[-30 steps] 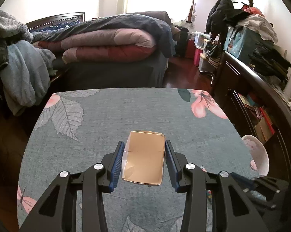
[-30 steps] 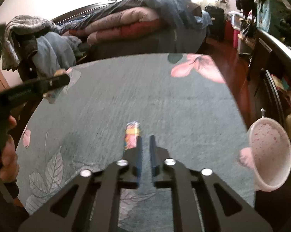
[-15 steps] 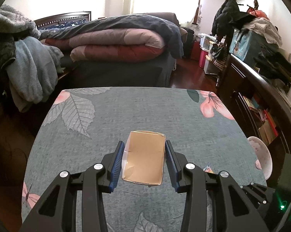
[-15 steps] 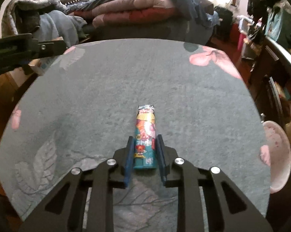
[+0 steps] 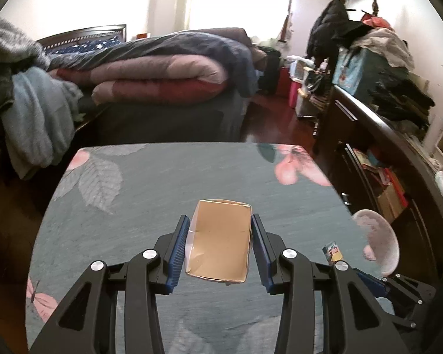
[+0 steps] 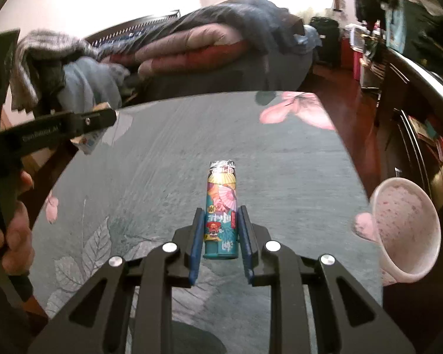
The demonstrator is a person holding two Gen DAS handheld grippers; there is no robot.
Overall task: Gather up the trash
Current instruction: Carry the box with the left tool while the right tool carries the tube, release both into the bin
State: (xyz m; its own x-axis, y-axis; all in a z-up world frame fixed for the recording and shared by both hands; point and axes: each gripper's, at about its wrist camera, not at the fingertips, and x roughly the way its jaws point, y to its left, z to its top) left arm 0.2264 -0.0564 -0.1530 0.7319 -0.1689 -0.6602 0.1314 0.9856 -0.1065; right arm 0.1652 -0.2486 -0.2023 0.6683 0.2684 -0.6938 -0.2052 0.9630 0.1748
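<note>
My left gripper (image 5: 220, 230) is shut on a small open brown cardboard box (image 5: 220, 242) and holds it above the flowered table (image 5: 150, 183). My right gripper (image 6: 220, 221) is shut on a teal and pink snack wrapper (image 6: 221, 215), held above the same table (image 6: 168, 153). The wrapper's end also shows at the right of the left wrist view (image 5: 332, 252). The left gripper with its box shows at the far left of the right wrist view (image 6: 82, 126).
A pink speckled bin (image 6: 404, 227) stands off the table's right edge; it also shows in the left wrist view (image 5: 377, 242). A bed with folded quilts (image 5: 156, 79) lies beyond the table. A dark cabinet (image 5: 383, 162) runs along the right.
My right gripper opened, took the wrapper between its fingers and closed on it, then lifted it off the table. My left gripper kept hold of the box and rose slightly.
</note>
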